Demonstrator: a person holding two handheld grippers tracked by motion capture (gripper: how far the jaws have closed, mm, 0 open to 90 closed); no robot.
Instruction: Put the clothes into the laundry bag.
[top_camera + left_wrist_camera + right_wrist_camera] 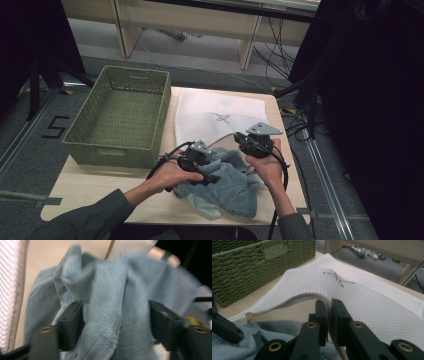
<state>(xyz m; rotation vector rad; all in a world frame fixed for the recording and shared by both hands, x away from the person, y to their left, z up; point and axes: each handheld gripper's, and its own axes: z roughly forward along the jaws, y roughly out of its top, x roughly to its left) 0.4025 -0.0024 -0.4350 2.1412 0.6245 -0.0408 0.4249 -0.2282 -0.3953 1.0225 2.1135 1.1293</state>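
Observation:
A crumpled light-blue denim garment (230, 185) lies on the table's near edge, partly at the mouth of a white mesh bag (215, 117). My left gripper (211, 176) is open over the denim (107, 302); a fold of it bulges between the wide-apart jaws (116, 317). My right gripper (240, 138) is shut on the bag's corded rim and holds it up off the table. In the right gripper view the jaws (329, 306) pinch that rim, the mesh bag (362, 295) arches beyond, and the denim (249, 340) lies below.
A green woven basket (112, 150) stands on the left half of the wooden table (85, 185), close beside the bag; its wall (244, 272) rises on the left of the right gripper view. Dark stands and cables flank the table.

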